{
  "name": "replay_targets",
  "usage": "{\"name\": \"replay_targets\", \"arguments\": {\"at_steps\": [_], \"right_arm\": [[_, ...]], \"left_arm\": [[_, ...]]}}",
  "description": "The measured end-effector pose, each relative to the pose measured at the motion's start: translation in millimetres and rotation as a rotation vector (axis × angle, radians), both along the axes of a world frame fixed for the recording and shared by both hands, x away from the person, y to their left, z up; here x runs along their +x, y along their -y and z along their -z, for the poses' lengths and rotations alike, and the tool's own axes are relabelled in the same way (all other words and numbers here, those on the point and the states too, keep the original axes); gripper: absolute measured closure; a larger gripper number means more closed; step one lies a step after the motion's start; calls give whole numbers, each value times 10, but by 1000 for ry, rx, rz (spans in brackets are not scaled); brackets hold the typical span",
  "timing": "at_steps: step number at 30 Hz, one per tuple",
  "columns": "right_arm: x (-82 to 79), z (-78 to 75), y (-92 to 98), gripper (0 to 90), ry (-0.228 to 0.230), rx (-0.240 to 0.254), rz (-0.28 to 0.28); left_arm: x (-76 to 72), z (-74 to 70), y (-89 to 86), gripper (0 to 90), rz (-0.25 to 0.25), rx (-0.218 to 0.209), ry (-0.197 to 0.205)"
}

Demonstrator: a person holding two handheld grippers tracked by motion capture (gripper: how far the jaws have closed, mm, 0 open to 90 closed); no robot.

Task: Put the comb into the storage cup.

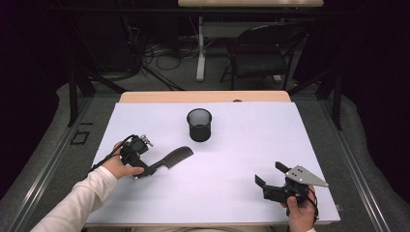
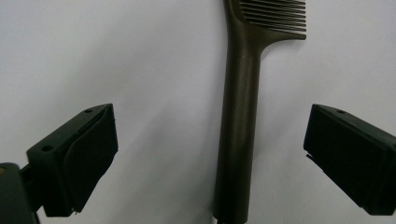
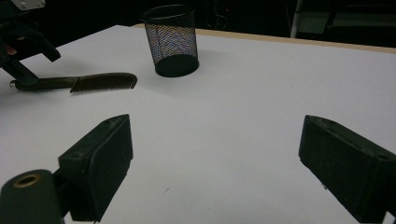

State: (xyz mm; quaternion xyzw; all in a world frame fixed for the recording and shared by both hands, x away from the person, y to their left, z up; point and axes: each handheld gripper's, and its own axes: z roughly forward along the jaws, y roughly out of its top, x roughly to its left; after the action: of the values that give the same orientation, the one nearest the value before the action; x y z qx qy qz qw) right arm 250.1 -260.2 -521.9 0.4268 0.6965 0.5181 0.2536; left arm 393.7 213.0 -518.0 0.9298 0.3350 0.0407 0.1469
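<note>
While you hover over the white-topped bench (image 1: 232,159) in the high view, your left gripper (image 1: 145,170) sits at the near left over the handle of the one dark plastic comb (image 1: 175,157), and your right gripper (image 1: 267,175) waits at the near right; one black wire-mesh cup (image 1: 199,124) stands at the far middle.

Along the left gripper view, the jaws stand wide, the comb's handle (image 2: 240,126) lying flat between them, untouched. Close off-centre and one pad could nudge that thin handle sideways.

From the right gripper view, your jaws gape wide on nothing, with comb (image 3: 100,81) and cup (image 3: 173,39) well beyond.
</note>
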Motion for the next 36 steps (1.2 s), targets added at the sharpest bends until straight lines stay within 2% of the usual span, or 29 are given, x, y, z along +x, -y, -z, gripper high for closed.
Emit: {"name": "replay_targets", "arguments": {"at_steps": [7, 13, 17, 22, 27, 36], "right_arm": [[2, 2, -3, 97, -1, 1, 0], [3, 3, -3, 102, -3, -1, -1], [2, 3, -5, 102, -3, -1, -1], [3, 3, -4, 102, -4, -2, -1], [5, 4, -4, 102, -3, -2, -2], [6, 6, -6, 105, 0, 1, -4]], "left_arm": [[1, 4, 72, 108, 31, 26, -12], [0, 19, 121, 176, 78, 98, -38], [-3, 33, 147, 252, 101, 128, -42], [3, 34, 169, 332, 110, 144, -55], [5, 22, 185, 433, 115, 156, -49], [12, 46, 192, 529, 120, 166, -78]]}}
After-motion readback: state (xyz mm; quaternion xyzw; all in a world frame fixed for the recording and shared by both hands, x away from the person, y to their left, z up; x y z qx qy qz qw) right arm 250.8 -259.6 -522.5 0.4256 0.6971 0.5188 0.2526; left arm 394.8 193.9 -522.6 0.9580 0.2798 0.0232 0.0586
